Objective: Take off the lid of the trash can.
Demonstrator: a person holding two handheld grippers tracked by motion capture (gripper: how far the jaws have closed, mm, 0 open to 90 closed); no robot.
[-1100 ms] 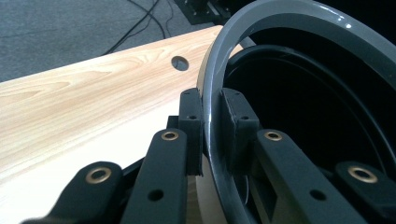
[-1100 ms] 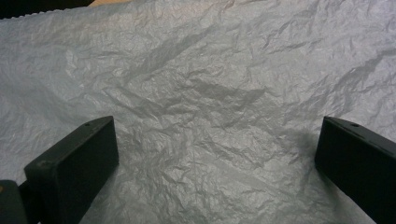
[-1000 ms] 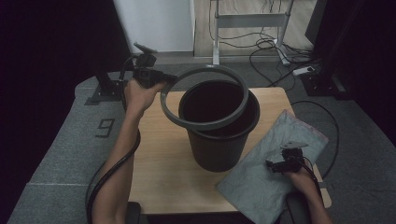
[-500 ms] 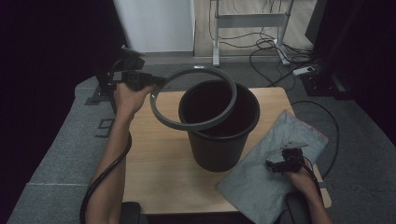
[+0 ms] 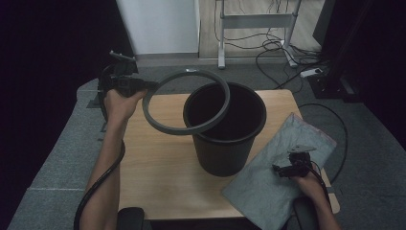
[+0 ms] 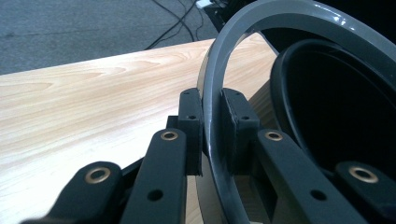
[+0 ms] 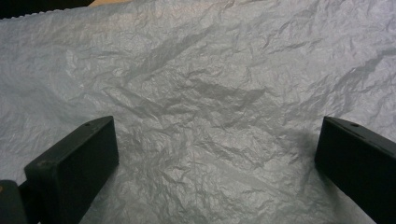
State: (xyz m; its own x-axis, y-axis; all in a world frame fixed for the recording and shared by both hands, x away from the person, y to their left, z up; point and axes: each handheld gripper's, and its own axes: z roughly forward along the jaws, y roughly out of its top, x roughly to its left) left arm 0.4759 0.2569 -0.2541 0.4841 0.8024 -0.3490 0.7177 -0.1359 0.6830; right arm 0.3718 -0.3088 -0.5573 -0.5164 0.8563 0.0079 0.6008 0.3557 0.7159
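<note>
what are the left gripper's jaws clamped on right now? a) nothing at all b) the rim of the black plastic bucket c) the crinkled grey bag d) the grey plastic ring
d: in the left gripper view the left gripper has its jaws pressed on either side of the grey plastic ring, held tilted over the black plastic bucket.

a light wooden table (image 5: 158, 163) stands on grey carpet floor (image 5: 57, 158). behind it a white panel (image 5: 158, 26) rises beside a metal stand (image 5: 256, 28), with black cables (image 5: 275, 48) and a power strip (image 5: 311, 73) on the floor. both sides lie in darkness.
</note>
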